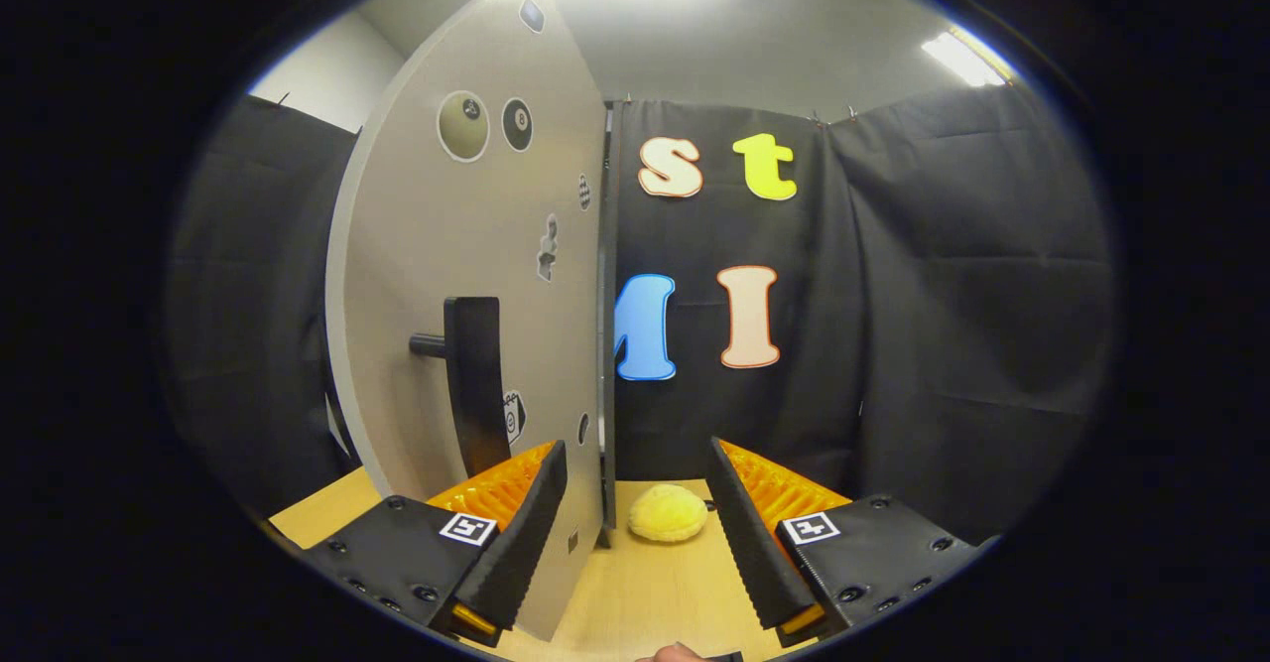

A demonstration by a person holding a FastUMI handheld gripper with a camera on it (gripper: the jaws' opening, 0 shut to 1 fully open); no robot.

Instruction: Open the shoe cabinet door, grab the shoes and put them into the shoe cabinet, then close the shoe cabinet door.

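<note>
— While the gripper [635,503] is held low over the pale wood-grain tabletop [645,593], how are its jaws seen to stand?

— They are spread wide apart and nothing is gripped; ribbed pads are seen on the inner faces, and a small square black-and-white marker is carried on each finger.

— What is found between them?

— A soft, rounded yellow fuzzy shoe [668,513] is seen just ahead, lying on the tabletop between the fingers, touched by neither.

— And the cabinet?

— The smooth grey cabinet door [466,275] is seen beyond the left finger, its edge turned toward the fingers. A dark, flat vertical handle [476,384] is mounted on it, and round billiard-ball stickers [486,126] are stuck above; their numbers cannot be read. Creased black cloth [952,295] is hung behind.
</note>
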